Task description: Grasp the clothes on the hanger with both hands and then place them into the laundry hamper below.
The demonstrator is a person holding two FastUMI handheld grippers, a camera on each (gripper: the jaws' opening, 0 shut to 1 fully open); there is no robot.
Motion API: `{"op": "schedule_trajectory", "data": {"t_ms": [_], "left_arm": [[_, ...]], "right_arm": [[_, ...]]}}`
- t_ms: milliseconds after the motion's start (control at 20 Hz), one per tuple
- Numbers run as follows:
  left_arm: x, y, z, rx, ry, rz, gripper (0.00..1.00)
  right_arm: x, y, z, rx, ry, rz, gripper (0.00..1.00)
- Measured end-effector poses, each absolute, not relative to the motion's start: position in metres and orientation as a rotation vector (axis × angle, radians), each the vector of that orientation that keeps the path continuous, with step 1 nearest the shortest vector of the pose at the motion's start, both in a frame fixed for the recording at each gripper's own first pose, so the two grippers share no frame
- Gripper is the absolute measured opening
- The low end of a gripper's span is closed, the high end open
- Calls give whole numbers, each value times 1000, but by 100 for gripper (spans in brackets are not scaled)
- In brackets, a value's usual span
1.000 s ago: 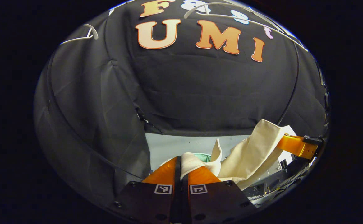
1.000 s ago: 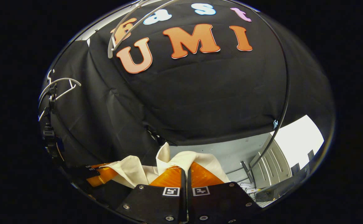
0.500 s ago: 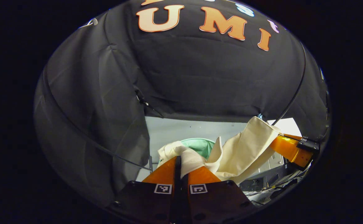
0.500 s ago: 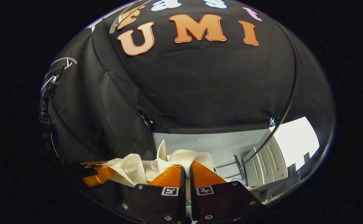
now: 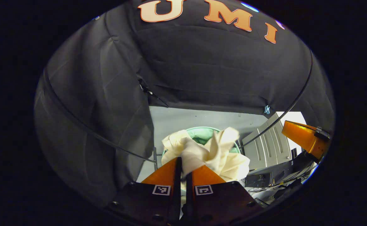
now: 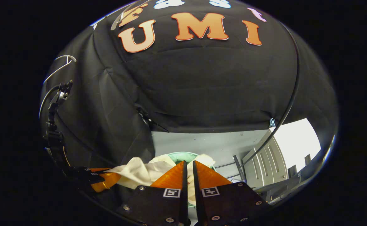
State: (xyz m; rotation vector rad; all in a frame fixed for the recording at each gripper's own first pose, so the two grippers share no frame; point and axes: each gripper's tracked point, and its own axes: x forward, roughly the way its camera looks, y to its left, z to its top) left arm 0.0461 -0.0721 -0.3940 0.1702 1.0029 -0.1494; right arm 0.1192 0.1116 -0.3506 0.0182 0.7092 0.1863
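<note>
Cream garment [image 5: 216,153] is bunched at the tips of the left gripper [image 5: 183,163], whose two fingers stand close together with a fold of the cloth pinched between them. From that pinch the fabric spills forward and to the right, draping over the near rim of the mint-green laundry hamper [image 5: 202,133] that stands on the grey floor [image 5: 186,117] below. Part of the hamper's green inner wall shows past the cloth; what else lies inside cannot be told.

In the right gripper view, the right gripper [image 6: 188,168] has its fingers almost together with a thin gap between them, and the pictures do not settle whether any cloth is caught there. The garment [image 6: 139,172] lies just left of and behind those fingers, stretching toward the left gripper [image 6: 103,182] at the lower left edge, and reaching over the hamper's rim [image 6: 183,154]. A pale louvred panel [image 6: 266,163] stands to the right of the hamper. A white hanger [image 6: 61,62] hangs high against the booth's left wall.
</note>
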Motion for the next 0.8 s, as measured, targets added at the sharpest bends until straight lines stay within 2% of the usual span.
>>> {"op": "schedule_trajectory", "data": {"t_ms": [350,400,450,700,800], "left_arm": [[48,-70,-397,166,1013,-143,14],[47,-69,-398,162,1020,-141,14],[46,-68,-399,157,1025,-139,14],[44,-63,-403,159,1037,-128,15],[43,-60,-400,161,1039,-118,21]], "right_arm": [[110,106,-358,13,729,177,12],[109,106,-358,8,732,177,0],[109,105,-360,3,734,176,14],[109,105,-360,-9,735,179,19],[108,106,-360,-13,738,182,22]]}}
